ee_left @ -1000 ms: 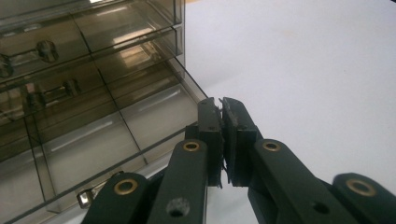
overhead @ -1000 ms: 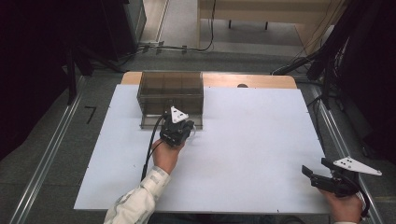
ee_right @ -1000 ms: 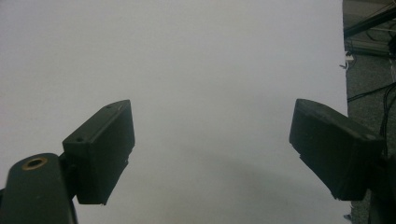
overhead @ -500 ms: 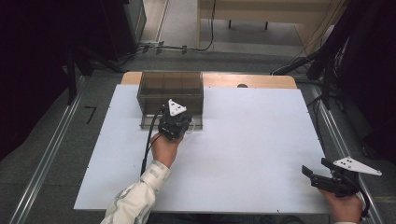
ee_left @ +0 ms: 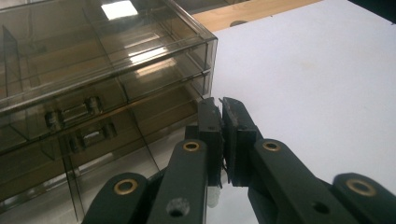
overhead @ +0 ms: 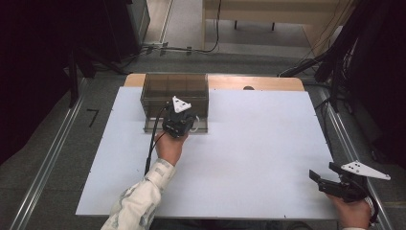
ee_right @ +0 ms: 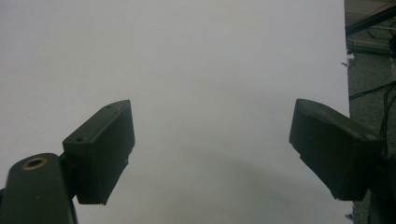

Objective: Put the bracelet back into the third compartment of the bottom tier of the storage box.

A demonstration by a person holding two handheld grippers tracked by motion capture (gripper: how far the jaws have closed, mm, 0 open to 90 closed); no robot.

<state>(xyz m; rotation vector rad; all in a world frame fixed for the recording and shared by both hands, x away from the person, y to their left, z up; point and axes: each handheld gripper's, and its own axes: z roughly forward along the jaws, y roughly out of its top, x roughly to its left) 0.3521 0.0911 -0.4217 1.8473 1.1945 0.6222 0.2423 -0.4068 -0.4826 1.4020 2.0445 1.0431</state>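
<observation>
While the left hand-held gripper [overhead: 180, 120] hovered at the smoked drawer box [overhead: 174, 90] on the desk's [overhead: 268, 139] far left, jaws pressed together and empty, both drawers looked shut; opening seemingly remained; right hand-held gripper [overhead: 320, 178] rested spread near the desk's right corner.

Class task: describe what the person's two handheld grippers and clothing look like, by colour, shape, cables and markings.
Both grippers are black with two blocky jaws and brass-coloured rivets at the joints. The left gripper and right gripper each carry a pale three-cornered plate on top. A black cable trails from the left one. The sleeve is light and patterned.
</observation>
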